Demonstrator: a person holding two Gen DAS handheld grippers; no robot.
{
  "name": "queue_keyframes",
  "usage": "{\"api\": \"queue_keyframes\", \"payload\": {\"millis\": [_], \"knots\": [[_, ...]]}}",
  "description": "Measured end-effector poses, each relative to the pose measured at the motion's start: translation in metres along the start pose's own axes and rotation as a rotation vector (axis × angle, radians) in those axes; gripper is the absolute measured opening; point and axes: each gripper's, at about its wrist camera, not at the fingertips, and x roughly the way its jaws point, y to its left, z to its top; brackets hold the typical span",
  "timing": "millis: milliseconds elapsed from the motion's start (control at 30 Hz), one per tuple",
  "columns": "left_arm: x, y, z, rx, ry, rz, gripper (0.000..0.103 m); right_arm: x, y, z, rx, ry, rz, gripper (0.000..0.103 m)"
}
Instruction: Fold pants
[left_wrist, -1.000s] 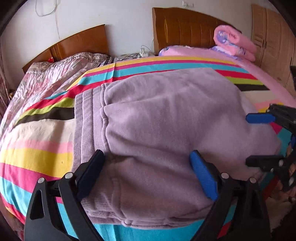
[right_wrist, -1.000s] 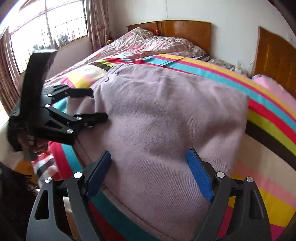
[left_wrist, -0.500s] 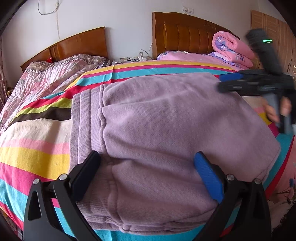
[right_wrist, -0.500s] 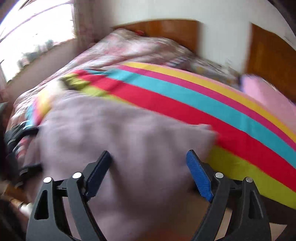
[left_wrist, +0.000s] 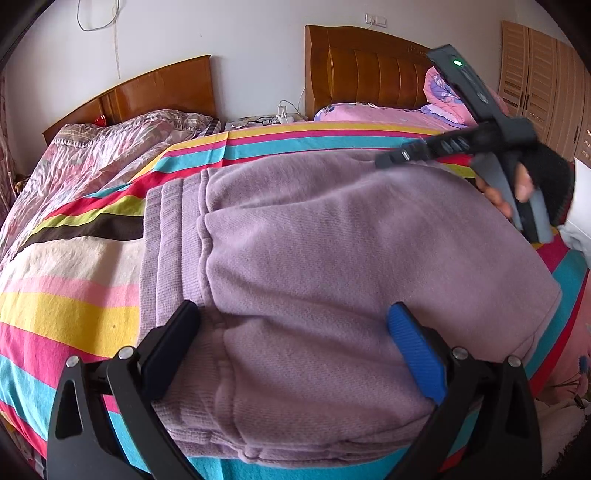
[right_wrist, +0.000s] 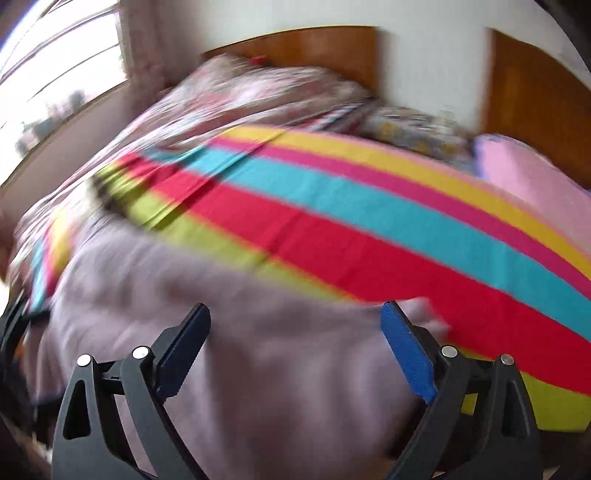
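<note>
your left gripper (left_wrist: 295, 349) sits low at the near edge of the folded lilac knit pants (left_wrist: 332, 258), fingers spread wide, nothing pinched. your right gripper (right_wrist: 295, 345) is spread too, over the far corner of the pants, though that view is blurry. the pants lie flat on the rainbow-striped bedsheet (left_wrist: 74, 306). wooden headboards (left_wrist: 369, 70) stand at the back wall.
</note>
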Motion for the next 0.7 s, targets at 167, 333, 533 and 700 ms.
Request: {"api": "queue_keyframes", "payload": {"millis": [167,333,533,700], "knots": [[0.0,0.0,-0.001,0.0,-0.005,0.001,0.102,-0.033,0.022,-0.007,-0.006,-0.047,0.08,0.09],[0.0,-0.001,-0.001,0.002,-0.01,0.004,0.102,-0.059,0.073,-0.052,-0.133,-0.035,0.053,0.09],[-0.002,-0.006,-0.003,0.026,-0.027,0.034,0.102,-0.099,0.08,-0.121,-0.014,-0.056,0.055,0.09],[-0.012,-0.017,-0.004,0.012,-0.044,0.138,0.102,-0.137,0.089,-0.18,0.003,-0.099,-0.016,0.093]]}}
